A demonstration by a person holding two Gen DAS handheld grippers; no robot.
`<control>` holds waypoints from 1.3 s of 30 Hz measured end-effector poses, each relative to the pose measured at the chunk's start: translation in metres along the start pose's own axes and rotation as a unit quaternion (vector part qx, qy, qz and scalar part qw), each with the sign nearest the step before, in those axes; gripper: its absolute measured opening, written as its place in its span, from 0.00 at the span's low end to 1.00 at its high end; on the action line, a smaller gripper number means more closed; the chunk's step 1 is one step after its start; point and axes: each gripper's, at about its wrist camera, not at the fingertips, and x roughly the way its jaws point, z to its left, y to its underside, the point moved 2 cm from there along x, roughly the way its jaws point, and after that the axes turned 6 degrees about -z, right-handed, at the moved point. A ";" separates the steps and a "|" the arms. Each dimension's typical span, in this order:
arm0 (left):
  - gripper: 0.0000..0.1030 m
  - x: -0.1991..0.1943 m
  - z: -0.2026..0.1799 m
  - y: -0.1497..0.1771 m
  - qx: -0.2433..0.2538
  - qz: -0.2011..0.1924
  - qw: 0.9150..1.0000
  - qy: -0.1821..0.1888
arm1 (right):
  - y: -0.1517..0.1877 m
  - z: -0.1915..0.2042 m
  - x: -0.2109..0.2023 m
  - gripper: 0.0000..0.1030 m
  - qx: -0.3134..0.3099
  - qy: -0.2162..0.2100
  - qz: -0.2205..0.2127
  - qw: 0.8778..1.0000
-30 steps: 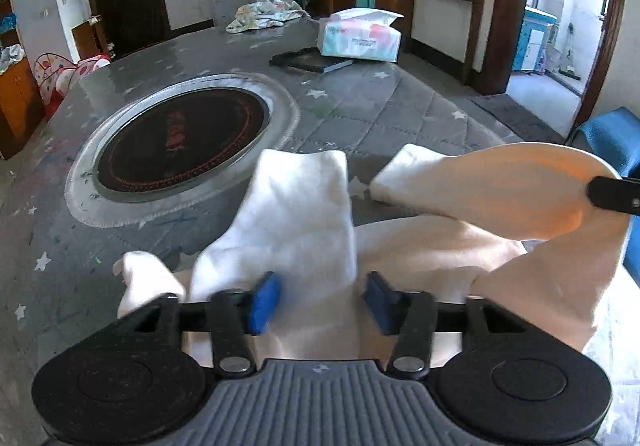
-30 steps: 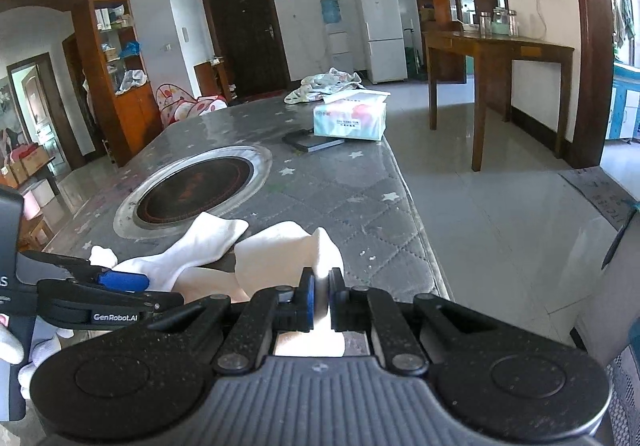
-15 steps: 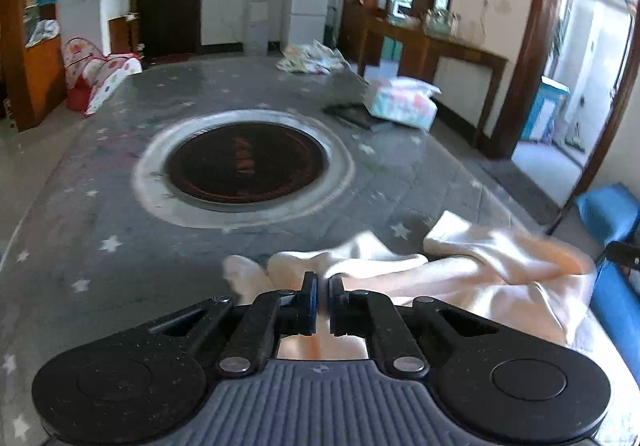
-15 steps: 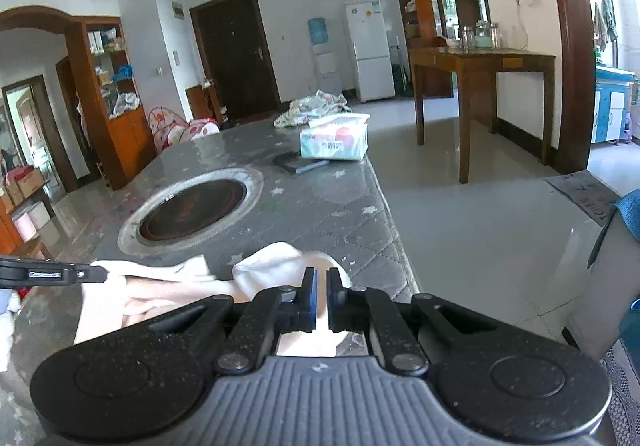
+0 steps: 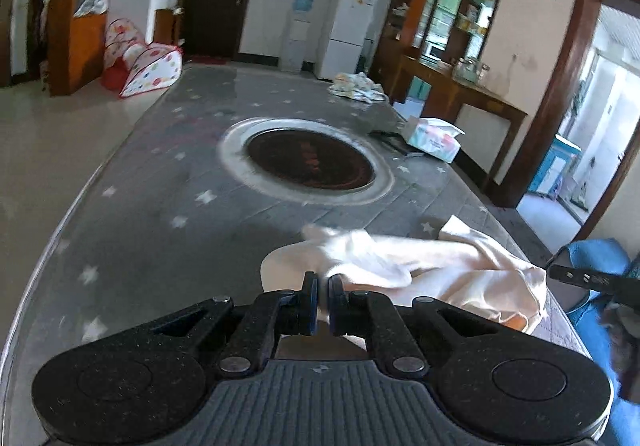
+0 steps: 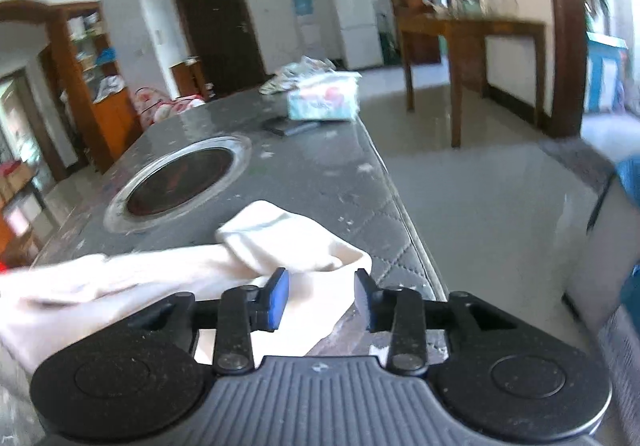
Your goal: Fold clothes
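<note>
A cream garment (image 5: 420, 266) lies stretched across the near right corner of the grey star-patterned table (image 5: 160, 205). My left gripper (image 5: 323, 302) is shut on the garment's left end, a thin strip of cloth pinched between its blue pads. In the right wrist view, my right gripper (image 6: 320, 294) has its jaws opening. The garment's (image 6: 280, 238) right end lies loose between and below the pads, which do not press on it. One finger of the right gripper (image 5: 576, 278) shows at the far right of the left wrist view, beside the cloth.
A round dark hotplate (image 5: 310, 161) is set into the table's middle. Beyond it are a tissue pack (image 5: 434, 137), a flat dark object (image 5: 394, 141) and a patterned cloth heap (image 5: 356, 85). The table's right edge (image 6: 404, 213) drops to the floor. A blue seat (image 5: 600, 258) stands to the right.
My left gripper closed on the garment and carried its end leftward and up, drawing the cloth out. My right gripper, earlier shut on the other end, has parted its jaws.
</note>
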 end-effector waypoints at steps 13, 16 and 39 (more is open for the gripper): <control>0.06 -0.046 0.054 0.027 -0.059 0.003 0.998 -0.037 | 0.018 0.003 0.055 0.35 0.032 -0.044 0.072 0.996; 0.05 -0.056 0.066 0.032 -0.063 0.004 0.997 -0.050 | 0.025 0.018 0.055 0.35 -0.005 -0.045 0.074 0.996; 0.12 -0.098 0.126 0.078 -0.090 0.045 0.988 -0.120 | 0.028 0.044 -0.004 0.11 -0.099 -0.055 0.051 0.992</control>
